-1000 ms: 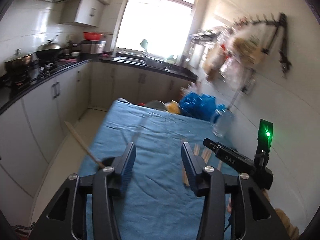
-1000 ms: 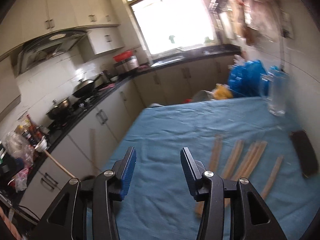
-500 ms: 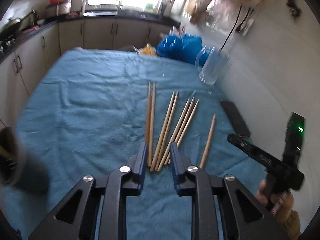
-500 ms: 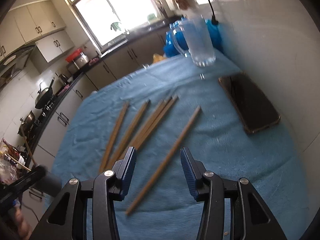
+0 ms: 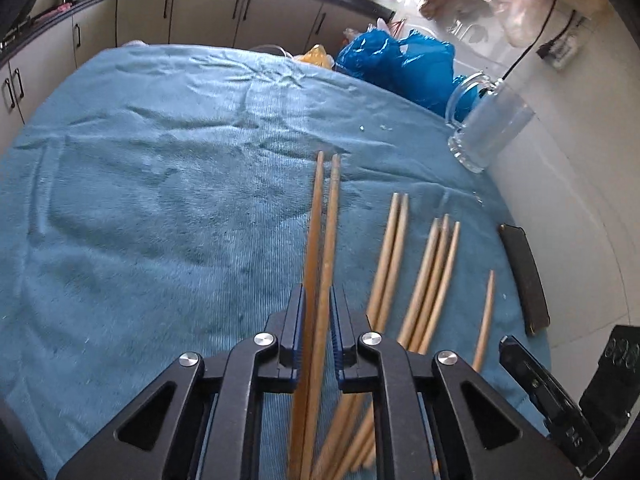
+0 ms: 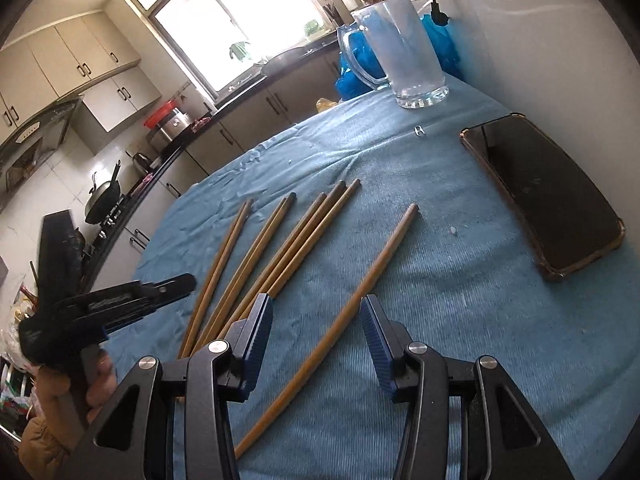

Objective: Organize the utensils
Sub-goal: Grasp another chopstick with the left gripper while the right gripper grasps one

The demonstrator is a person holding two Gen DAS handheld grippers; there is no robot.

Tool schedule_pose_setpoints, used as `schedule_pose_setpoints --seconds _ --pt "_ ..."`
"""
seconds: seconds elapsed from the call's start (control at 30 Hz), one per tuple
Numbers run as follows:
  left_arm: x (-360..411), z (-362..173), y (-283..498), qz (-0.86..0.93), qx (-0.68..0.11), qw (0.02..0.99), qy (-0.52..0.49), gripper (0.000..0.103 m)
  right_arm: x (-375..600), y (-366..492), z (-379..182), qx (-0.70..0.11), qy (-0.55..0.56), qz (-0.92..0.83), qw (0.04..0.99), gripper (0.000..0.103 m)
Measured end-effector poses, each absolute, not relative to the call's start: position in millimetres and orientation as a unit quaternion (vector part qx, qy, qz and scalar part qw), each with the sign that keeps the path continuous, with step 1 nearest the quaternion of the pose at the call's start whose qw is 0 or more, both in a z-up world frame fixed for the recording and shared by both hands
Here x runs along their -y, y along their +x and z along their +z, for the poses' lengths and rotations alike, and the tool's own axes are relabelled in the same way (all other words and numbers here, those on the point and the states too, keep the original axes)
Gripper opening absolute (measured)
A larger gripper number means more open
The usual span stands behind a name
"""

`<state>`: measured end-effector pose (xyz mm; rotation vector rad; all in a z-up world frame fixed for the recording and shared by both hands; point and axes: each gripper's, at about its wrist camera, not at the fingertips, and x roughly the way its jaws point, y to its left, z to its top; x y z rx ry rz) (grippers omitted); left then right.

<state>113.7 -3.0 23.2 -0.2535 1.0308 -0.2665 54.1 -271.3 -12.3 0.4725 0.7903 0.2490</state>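
Several wooden chopsticks lie on the blue cloth (image 5: 160, 200). In the left wrist view my left gripper (image 5: 318, 300) is closing on the leftmost pair of chopsticks (image 5: 326, 220), and its blue pads touch both sides of the pair. More chopsticks (image 5: 434, 272) lie to its right, with a single chopstick (image 5: 486, 312) furthest right. In the right wrist view my right gripper (image 6: 316, 312) stands open low over that single chopstick (image 6: 372, 268), which runs between its jaws untouched. The left gripper (image 6: 180, 282) shows at the left beside the fanned chopsticks (image 6: 280, 248).
A clear glass mug (image 5: 488, 128) (image 6: 408, 52) stands at the far right by the white wall. A dark phone (image 6: 540, 192) (image 5: 524, 280) lies at the cloth's right edge. Blue plastic bags (image 5: 396, 64) sit behind the mug. Kitchen cabinets lie beyond the table.
Both grippers have dropped towards the chopsticks. The left jaws have narrowed from wide apart to closed around the leftmost pair. The right jaws kept their width and now straddle the single chopstick.
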Motion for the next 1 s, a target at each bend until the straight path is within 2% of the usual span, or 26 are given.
schedule_pose_setpoints --seconds 0.13,0.4,0.7,0.9,0.93,1.0 --pt "6 16 122 -0.124 -0.492 0.854 -0.115 0.007 272 54 -13 -0.374 0.223 0.126 0.891 0.05" --pt "-1 14 125 -0.133 -0.492 0.85 -0.134 0.007 273 56 -21 -0.38 0.242 0.137 0.882 0.05" --pt "23 20 111 -0.079 -0.487 0.87 -0.003 0.007 273 59 -26 -0.391 0.24 0.13 0.879 0.05" --pt "7 21 90 -0.072 -0.497 0.865 -0.008 0.007 259 66 -21 -0.413 0.194 0.103 0.884 0.05" --pt "6 21 87 -0.073 -0.499 0.864 -0.01 0.007 252 70 -18 -0.422 0.171 0.093 0.886 0.048" --pt "0 22 79 -0.074 -0.505 0.86 -0.019 0.007 241 78 -15 -0.441 0.127 0.068 0.886 0.035"
